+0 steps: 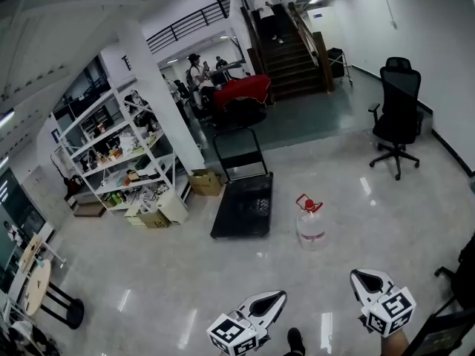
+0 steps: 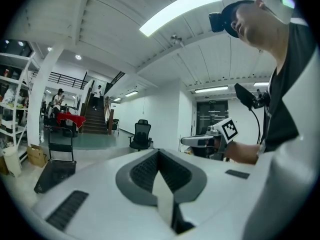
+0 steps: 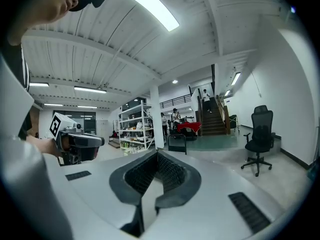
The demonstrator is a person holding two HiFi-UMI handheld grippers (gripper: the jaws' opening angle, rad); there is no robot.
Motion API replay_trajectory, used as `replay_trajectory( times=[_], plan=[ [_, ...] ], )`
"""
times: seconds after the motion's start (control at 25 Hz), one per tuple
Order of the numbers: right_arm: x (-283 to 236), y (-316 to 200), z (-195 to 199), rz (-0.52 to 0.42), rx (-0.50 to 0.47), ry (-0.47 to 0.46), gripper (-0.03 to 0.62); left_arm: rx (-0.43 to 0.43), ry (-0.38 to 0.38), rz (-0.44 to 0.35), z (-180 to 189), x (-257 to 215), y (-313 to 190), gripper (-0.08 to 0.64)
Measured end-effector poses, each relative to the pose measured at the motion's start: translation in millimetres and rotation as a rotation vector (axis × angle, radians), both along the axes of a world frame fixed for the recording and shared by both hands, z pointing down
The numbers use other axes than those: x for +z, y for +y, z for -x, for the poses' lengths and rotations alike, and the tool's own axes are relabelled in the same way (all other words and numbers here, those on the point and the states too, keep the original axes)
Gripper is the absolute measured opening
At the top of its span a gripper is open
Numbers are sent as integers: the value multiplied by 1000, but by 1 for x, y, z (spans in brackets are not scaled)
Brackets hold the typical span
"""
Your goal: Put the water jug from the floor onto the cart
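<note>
While I stand well back from the load, floor: pale and glossy, reflecting the ceiling lights. I judge it slick enough for a wheeled thing to creep.
Shelving: white and crowded, off to the left, with cardboard boxes at its foot. It is no part of my job.
Cart: flat black platform, handle upright at the far end, parked ahead of me. I see nothing light-coloured on its bed.
Office chair: black, far right, clear of my path.
Water jug: clear, with a red top handle, upright on the floor just right of the cart and not touching it.
Left hand-held gripper: clenched on nothing, held low and well short of the jug.
Right hand-held gripper: also clenched and empty, level with its partner.
Risk, grip: both sets of jaws must part before I reach the jug. A smooth, water-heavy bottle could slip if I catch only the thin handle.
Risk, cart: setting the weight down near an edge could nudge the platform away or tip the jug.
</note>
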State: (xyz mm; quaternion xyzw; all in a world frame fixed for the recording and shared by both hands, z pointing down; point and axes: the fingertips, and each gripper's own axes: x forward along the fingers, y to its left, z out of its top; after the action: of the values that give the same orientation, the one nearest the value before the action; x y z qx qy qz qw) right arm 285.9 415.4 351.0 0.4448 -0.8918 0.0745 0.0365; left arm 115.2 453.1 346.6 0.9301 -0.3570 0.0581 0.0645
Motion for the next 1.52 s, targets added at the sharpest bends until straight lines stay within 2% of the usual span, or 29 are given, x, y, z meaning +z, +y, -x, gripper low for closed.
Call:
replay_trajectory(
  times=[0.28, 0.48, 0.68, 0.88, 1.04, 1.2, 1.36, 1.52],
  plan=[
    [11, -113, 29, 11, 23, 41, 2, -1, 84, 15, 28, 18, -117, 2],
    [-4, -206, 75, 0, 14, 64, 2, 29, 86, -23, 70, 16, -211, 2],
    [-12, -290, 112, -9, 22, 55, 2, 56, 83, -21, 98, 11, -295, 2],
    [-5, -354, 116, 25, 12, 64, 2, 72, 100, -4, 91, 17, -359, 2],
    [3, -424, 114, 34, -4, 43, 2, 48, 92, 0, 88, 18, -427, 2],
    [-4, -500, 99, 15, -22, 32, 2, 18, 80, 1, 73, 11, -499, 2],
    [-13, -570, 82, -16, -49, 10, 2, 4, 38, -33, 52, 1, -565, 2],
    [-10, -636, 69, -35, -58, 11, 2, -26, 32, -35, 37, 8, -625, 2]
  ],
)
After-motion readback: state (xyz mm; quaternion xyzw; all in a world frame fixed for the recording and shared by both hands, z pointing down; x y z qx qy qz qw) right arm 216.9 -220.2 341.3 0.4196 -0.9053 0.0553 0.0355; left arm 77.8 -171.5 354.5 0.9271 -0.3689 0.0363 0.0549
